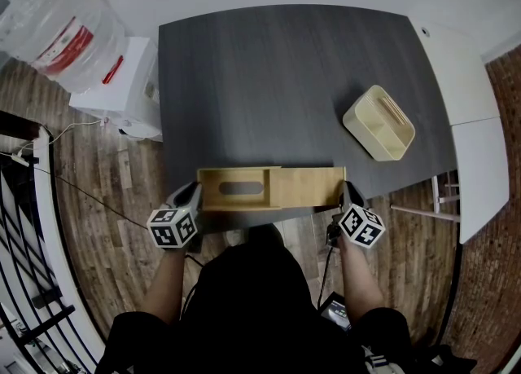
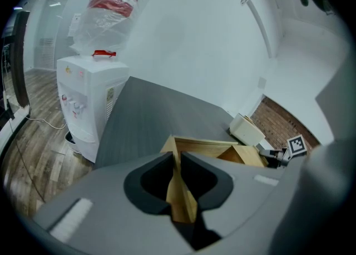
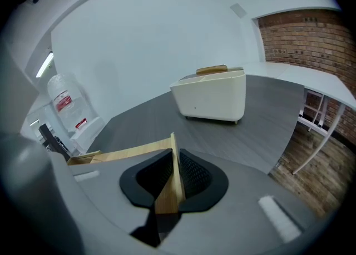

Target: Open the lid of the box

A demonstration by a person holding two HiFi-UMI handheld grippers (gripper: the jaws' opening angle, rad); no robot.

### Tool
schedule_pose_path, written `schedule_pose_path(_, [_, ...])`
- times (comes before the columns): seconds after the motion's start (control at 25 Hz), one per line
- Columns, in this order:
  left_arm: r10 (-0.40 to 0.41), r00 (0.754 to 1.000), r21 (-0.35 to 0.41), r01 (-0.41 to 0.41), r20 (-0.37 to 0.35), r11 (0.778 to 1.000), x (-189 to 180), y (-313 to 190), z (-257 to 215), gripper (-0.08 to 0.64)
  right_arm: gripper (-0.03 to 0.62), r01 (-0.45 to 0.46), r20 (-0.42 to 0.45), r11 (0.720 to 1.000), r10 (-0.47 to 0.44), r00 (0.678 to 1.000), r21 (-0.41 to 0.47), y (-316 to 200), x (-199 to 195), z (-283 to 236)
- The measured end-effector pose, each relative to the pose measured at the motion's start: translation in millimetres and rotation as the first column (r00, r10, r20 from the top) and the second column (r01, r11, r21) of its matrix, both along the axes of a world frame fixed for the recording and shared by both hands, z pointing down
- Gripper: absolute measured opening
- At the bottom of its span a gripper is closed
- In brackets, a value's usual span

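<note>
Box (image 1: 301,187) between claws (image 1: 193,195) (image 1: 348,195) (ends pinched)

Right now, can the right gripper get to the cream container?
Probably not yet: the right gripper is shut on the right end of the wooden box. The table between it and the cream container looks bare, so after letting go the way seems free.

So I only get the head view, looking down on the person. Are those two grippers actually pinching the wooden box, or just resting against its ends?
Observer: Pinching. In the left gripper view, the left gripper has its fingers closed on a thin wooden panel of the box.
Visitor: And the other end?
Observer: Same: the right gripper clamps a thin wooden panel there.
Visitor: Anything else I miss?
Observer: The cream container stands on small feet.
</note>
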State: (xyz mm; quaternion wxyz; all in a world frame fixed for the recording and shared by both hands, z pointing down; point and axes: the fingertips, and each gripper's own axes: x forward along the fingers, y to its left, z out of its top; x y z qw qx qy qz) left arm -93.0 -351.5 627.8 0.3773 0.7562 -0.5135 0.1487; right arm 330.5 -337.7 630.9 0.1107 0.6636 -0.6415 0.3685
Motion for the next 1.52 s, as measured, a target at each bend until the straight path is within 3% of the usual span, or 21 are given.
schedule_pose_path(0.56, [0.007,1.000,0.007,-0.007,0.005,1.000,0,-3,1,0.044,0.051,-0.006,-0.021,1.000,0.007,1.000,0.019,-6,5,1])
schedule_pose_path(0.72, [0.017,1.000,0.051,-0.017,0.005,0.999,2,-6,2,0.046,0.139,-0.011,-0.046,0.997,0.014,0.999,0.071,-8,7,-8])
schedule_pose_path(0.84, [-0.011,1.000,0.129,0.012,-0.005,0.992,-6,-11,-14,0.055,0.146,-0.004,-0.102,0.990,0.019,0.995,0.141,-4,5,-29])
schedule_pose_path(1.0, [-0.003,0.998,0.286,0.022,-0.066,0.958,-16,-17,-63,0.051,0.130,0.033,-0.130,0.960,0.003,0.992,0.279,5,-9,-72])
schedule_pose_path(1.24, [0.134,0.989,0.491,-0.083,-0.070,0.867,-3,5,-127,0.025,0.087,0.138,-0.118,0.895,-0.096,0.988,0.424,30,-55,-123])
schedule_pose_path(1.4, [0.201,0.977,0.562,-0.126,-0.073,0.818,12,32,-150,0.000,0.026,0.316,-0.144,0.805,-0.282,0.948,0.502,52,-106,-156])
schedule_pose_path(1.52, [0.245,0.967,0.590,-0.159,-0.069,0.792,22,51,-157,0.000,0.003,0.370,-0.132,0.749,-0.360,0.924,0.550,61,-129,-172])
